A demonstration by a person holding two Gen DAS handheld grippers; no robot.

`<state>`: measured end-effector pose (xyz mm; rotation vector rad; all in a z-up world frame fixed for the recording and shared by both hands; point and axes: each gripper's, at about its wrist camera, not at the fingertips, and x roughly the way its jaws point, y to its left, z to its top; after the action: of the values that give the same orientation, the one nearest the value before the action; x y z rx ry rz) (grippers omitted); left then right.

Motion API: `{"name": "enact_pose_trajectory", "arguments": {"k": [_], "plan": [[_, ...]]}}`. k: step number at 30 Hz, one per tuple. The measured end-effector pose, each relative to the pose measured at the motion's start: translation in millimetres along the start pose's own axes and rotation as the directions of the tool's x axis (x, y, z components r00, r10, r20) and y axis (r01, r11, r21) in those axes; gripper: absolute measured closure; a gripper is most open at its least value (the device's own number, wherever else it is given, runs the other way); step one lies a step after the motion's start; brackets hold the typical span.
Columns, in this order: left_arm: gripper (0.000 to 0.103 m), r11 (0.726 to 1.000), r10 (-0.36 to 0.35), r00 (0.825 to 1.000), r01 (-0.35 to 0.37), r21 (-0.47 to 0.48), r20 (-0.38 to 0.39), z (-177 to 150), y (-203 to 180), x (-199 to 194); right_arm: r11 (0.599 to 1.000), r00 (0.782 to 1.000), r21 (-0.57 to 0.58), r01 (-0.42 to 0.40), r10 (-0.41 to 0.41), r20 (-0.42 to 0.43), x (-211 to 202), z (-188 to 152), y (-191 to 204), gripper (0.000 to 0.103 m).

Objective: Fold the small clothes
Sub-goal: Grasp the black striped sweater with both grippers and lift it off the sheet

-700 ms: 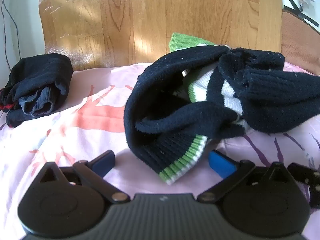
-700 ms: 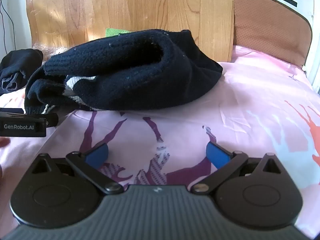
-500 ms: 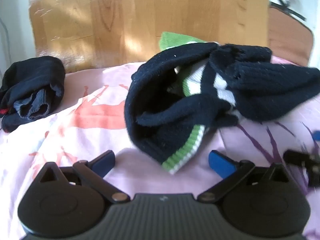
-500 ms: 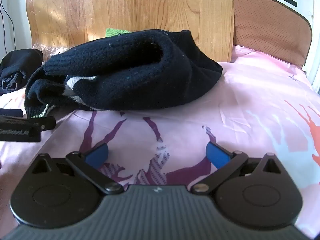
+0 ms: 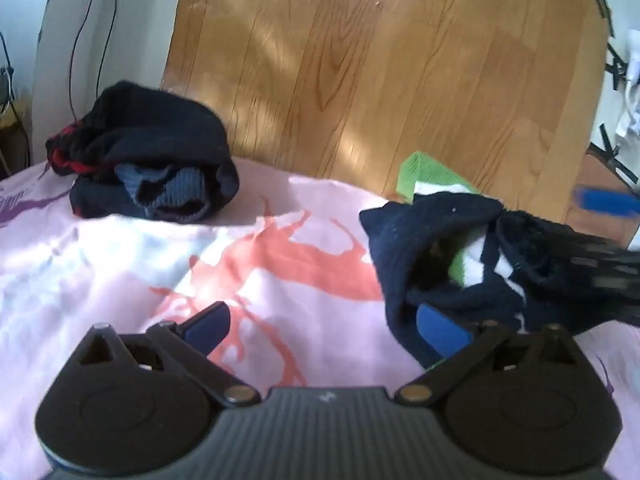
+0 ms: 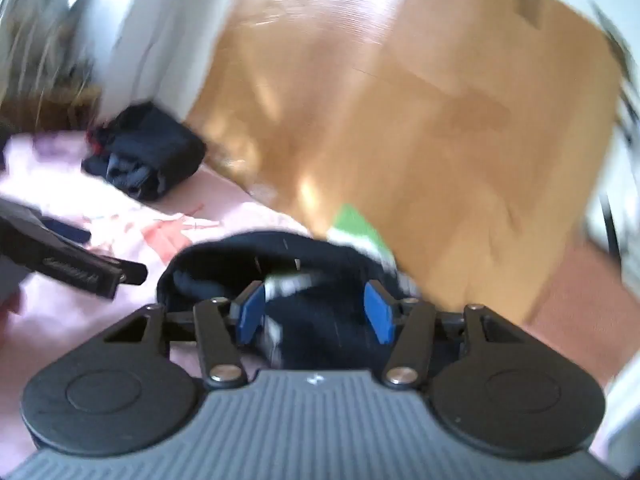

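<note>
Knitwear is the worry here: the navy sweater (image 5: 440, 248) with green and white stripes lies bunched on the pink bedsheet (image 5: 120, 272) below the wooden headboard (image 5: 360, 60), well apart from the dark folded bundle (image 5: 152, 160). The right gripper (image 6: 314, 312) straddles a thick wad of it; whether its pads press I cannot tell through the blur. Pinching several layers would likely drag the whole heap rather than one edge. The left gripper (image 5: 324, 320) stands spread and empty, one finger touching the knit, so it could snag there.
</note>
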<state>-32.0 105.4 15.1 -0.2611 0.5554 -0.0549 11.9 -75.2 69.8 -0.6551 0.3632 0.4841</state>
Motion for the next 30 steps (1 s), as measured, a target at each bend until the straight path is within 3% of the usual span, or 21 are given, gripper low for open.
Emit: {"name": "enact_pose_trajectory", "arguments": {"k": [3,6,8,9,10,12,14,16,18,21,22,24,26,30], "plan": [[0.000,1.000,-0.015,0.999,0.014,0.020,0.041,0,0,-2,0.976,0.998,-0.218,0.002,-0.017,-0.067,50,11,24,0.041],[0.000,1.000,-0.013,0.998,0.011,0.029,0.067,-3,3,-4,0.904,0.993,-0.426,0.033,-0.076,-0.085,93,7,49,0.033],[0.001,1.000,-0.011,0.998,0.011,0.005,0.057,-2,7,-1,0.892,0.993,-0.451,0.026,-0.074,-0.088,110,14,56,0.037],[0.000,1.000,-0.021,0.998,0.022,-0.016,0.055,-1,11,0,0.905,0.994,-0.425,0.002,-0.048,-0.098,114,18,55,0.063],[0.000,0.999,-0.030,0.998,0.032,-0.033,0.055,-2,15,0,0.921,0.994,-0.390,-0.014,-0.031,-0.107,112,25,51,0.082],[0.000,0.998,-0.030,0.998,0.034,-0.060,0.060,-2,20,0,0.957,0.997,-0.291,0.007,-0.028,-0.067,103,38,35,0.094],[0.000,0.996,-0.039,0.998,0.043,-0.075,0.057,-2,22,0,0.988,0.998,-0.141,0.063,-0.066,-0.020,87,55,-1,0.094],[0.000,0.996,-0.049,0.997,0.053,-0.072,0.057,-2,23,-1,0.989,0.989,0.042,0.143,-0.145,0.038,60,66,-49,0.094],[0.000,0.996,-0.060,0.996,0.063,-0.059,0.060,-2,19,-2,0.945,0.969,0.256,0.204,-0.232,0.085,22,70,-106,0.095],[0.000,0.988,-0.152,0.988,0.153,-0.031,0.018,-1,10,3,0.831,0.929,0.505,0.232,-0.344,0.139,-46,58,-176,0.095],[0.000,0.980,-0.197,0.980,0.197,-0.037,-0.007,1,6,7,0.802,0.912,0.541,0.252,-0.385,0.145,-68,52,-190,0.095],[0.000,0.948,-0.312,0.946,0.304,-0.092,-0.087,5,-1,20,0.764,0.882,0.577,0.289,-0.447,0.151,-105,42,-207,0.095],[0.000,0.924,-0.374,0.917,0.355,-0.142,-0.141,8,-11,32,0.739,0.860,0.596,0.314,-0.487,0.150,-130,35,-210,0.095],[0.000,0.918,-0.395,0.902,0.385,-0.090,-0.173,13,-45,38,0.672,0.801,0.602,0.432,-0.592,0.086,-153,5,-219,0.095]]}}
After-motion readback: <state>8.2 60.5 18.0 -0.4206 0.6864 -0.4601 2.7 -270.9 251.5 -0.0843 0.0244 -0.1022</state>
